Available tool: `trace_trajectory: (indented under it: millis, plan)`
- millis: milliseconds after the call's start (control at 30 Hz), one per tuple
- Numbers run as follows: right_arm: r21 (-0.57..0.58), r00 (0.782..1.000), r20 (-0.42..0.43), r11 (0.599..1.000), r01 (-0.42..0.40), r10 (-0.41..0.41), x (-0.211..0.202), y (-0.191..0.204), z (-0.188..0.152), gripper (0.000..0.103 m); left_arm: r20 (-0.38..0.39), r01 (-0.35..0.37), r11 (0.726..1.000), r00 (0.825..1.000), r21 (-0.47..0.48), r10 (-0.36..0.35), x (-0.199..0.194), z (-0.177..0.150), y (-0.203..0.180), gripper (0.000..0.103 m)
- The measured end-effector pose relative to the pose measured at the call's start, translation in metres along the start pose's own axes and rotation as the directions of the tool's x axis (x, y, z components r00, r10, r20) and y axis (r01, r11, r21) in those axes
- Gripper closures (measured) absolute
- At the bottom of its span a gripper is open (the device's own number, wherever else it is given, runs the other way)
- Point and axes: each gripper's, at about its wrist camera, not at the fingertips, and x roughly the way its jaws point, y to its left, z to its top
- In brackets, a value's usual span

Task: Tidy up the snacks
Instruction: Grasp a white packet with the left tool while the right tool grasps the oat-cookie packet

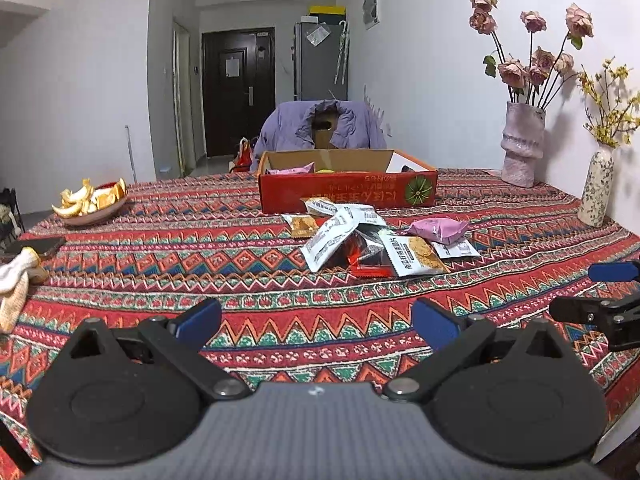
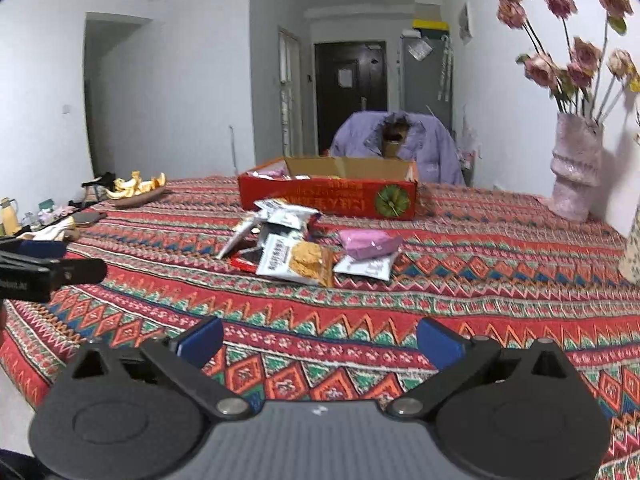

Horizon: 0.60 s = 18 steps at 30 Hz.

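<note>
Lying in a loose heap on the patterned tabletop [image 1: 160, 256], the snack packets [image 1: 360, 240] sit just before a red cardboard box [image 1: 348, 192]: white, orange, red and one pink packet [image 2: 370, 242]. Overlaps hide several wrappers, and the box wall conceals most of its contents. The left gripper [image 1: 316, 320] and right gripper [image 2: 320, 338] both hang with jaws wide and empty.

White walls [image 1: 420, 80], dark door [image 1: 238, 88], chair [image 1: 320, 128] beyond patterned tablecloth [image 1: 200, 248].
</note>
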Motion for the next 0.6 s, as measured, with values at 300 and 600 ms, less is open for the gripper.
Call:
trace_trajectory:
  millis: [300, 600]
  plan:
    - [0.064, 1.000, -0.006, 0.998, -0.009, 0.010, 0.013, -0.013, 0.006, 0.000, -0.022, 0.001, 1.000, 1.000, 0.016, 0.000, 0.013, 0.004, 0.002, 0.000]
    - [0.092, 0.999, -0.049, 0.996, -0.020, 0.024, 0.042, -0.019, 0.017, 0.000, -0.061, 0.004, 1.000, 0.998, 0.022, -0.003, 0.049, 0.013, 0.009, 0.000]
